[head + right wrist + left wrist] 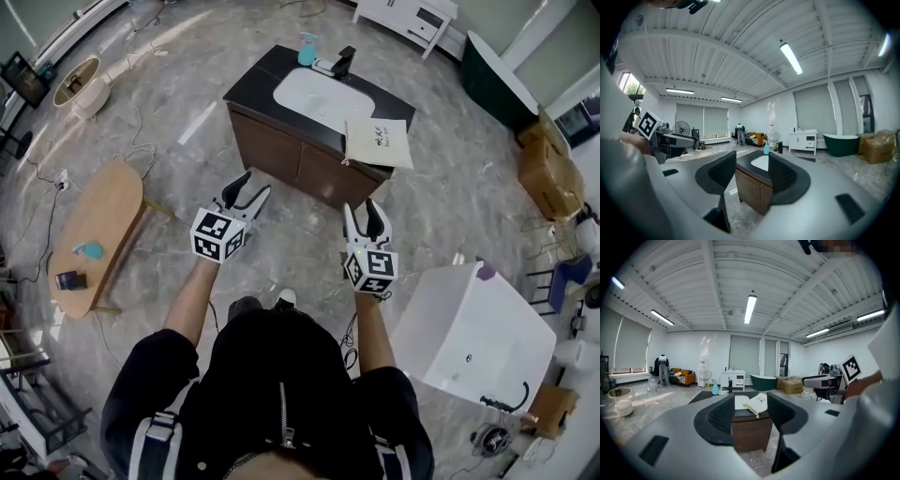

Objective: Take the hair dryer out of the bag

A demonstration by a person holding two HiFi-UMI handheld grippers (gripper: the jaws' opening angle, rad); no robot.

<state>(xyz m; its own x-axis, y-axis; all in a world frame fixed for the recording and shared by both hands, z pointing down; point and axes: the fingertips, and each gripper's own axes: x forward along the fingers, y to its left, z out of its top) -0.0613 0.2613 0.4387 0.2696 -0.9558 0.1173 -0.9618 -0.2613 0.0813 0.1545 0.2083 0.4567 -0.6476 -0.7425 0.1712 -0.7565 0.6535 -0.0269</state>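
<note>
Grey marbled floor (pixel 441 216) runs through a big white-walled room with a ribbed ceiling and strip lights. Near the middle stands a dark-brown wooden vanity table (pixel 277 150) with a black top and a white oval basin (pixel 323 94) sunk into it. A dark green bathtub (pixel 497 80) sits beyond it to the right. A white boxy unit (pixel 469 337) stands close at the person's right, and an oval wooden side table (pixel 103 220) at the left.

On the vanity table's front right corner lies a cream cloth bag (pixel 379 142) with dark print on its upper face. It rests flat and is roughly square, so no long axis stands out. Its edges sit slightly askew to the table's edges, and one corner droops over the front edge. The cloth hides whatever is inside.

The person holds both tools out in front of the body, well short of the table and pointing toward it. The left claw (pixel 253 185) has its jaws spread with nothing between them; the bag shows through the gap. The right claw (pixel 362 211) is likewise spread and empty, aimed at the table's near corner.

At the back of the table a teal spray bottle (pixel 307 49) stands upright just beside a small black fixture (pixel 344 60).
</note>
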